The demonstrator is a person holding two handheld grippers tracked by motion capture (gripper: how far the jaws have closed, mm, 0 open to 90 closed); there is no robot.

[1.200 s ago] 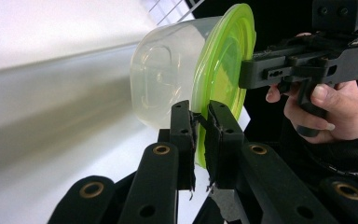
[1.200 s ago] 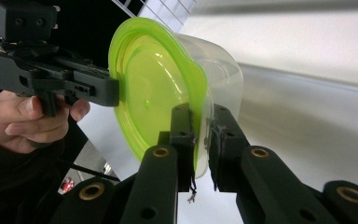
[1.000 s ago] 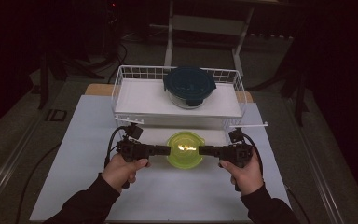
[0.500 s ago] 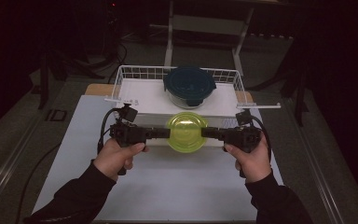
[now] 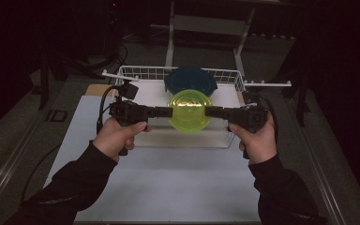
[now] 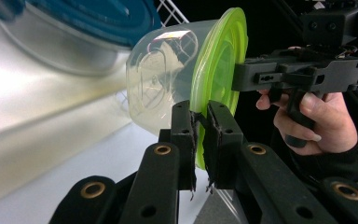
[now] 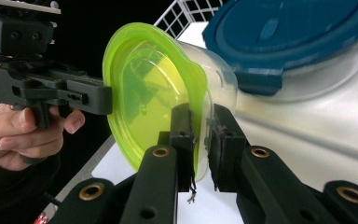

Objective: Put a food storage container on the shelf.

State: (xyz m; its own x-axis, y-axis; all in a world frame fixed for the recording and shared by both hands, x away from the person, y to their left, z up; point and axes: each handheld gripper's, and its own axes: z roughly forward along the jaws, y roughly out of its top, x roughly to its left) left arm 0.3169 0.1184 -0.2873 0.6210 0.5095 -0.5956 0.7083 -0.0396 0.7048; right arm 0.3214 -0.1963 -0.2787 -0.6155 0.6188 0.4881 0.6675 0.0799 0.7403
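A clear round container with a lime-green lid (image 5: 190, 108) hangs in the air in front of the white wire basket (image 5: 140, 72). My left gripper (image 5: 168, 111) is shut on the lid's left rim and my right gripper (image 5: 208, 111) is shut on its right rim. In the left gripper view my pads (image 6: 199, 126) pinch the green rim, the container (image 6: 168, 79) lies tipped on its side, and the right gripper (image 6: 237, 79) grips across from me. The right gripper view has my jaws (image 7: 204, 126) clamped on the rim of the container (image 7: 149, 102), with the left gripper (image 7: 107, 100) opposite.
A larger container with a dark blue lid (image 5: 190, 79) sits inside the basket, just behind the held one. A white mat (image 5: 168, 178) covers the table in front. A metal stand (image 5: 206, 23) rises behind the basket, and the surroundings are dark.
Both hands have lifted the green-lidded container off the mat and carried it up and forward, toward the basket. Both grips stay shut on its rim.
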